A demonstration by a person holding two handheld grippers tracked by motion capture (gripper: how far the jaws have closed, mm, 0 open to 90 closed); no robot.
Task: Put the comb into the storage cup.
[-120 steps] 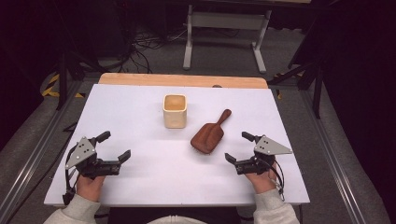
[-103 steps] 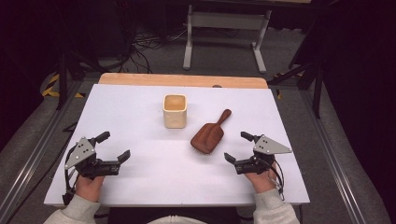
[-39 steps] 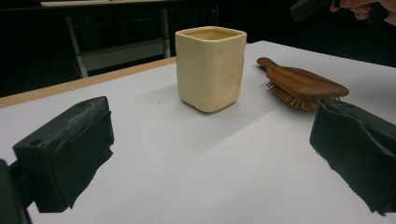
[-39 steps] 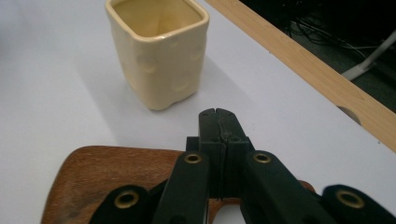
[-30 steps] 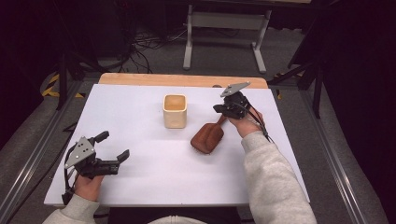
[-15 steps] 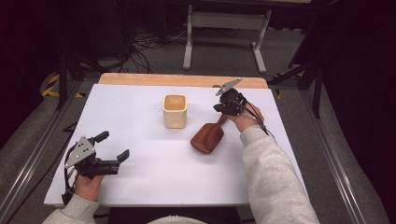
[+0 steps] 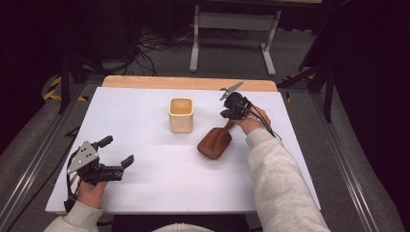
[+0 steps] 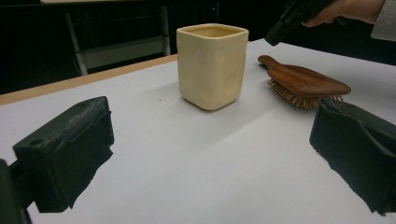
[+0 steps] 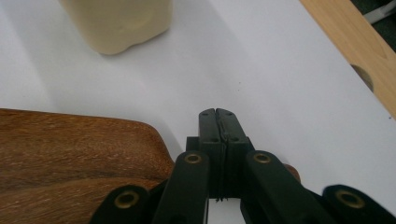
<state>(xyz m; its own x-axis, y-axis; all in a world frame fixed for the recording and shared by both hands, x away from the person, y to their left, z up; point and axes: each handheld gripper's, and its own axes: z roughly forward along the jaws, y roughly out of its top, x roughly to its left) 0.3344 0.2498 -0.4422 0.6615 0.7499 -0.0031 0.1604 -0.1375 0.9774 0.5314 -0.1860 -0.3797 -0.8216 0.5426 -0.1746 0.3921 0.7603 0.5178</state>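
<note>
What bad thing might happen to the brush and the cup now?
1. The right gripper sits over the thin handle end of the wooden hairbrush, with its jaws pressed together. If it holds only the tip, the heavy head may droop or swing when lifted.
2. The cream cup stands close beside the brush, so a swinging brush might knock it.
3. The left gripper waits open and far off, too distant to steady anything.

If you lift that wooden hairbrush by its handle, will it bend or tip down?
The hairbrush looks like solid wood, so it probably stays stiff. Its wide head is much bigger than the thin handle under the right gripper, so the head end will likely droop if held loosely. It lies bristles down on the table, so it probably won't roll.
</note>
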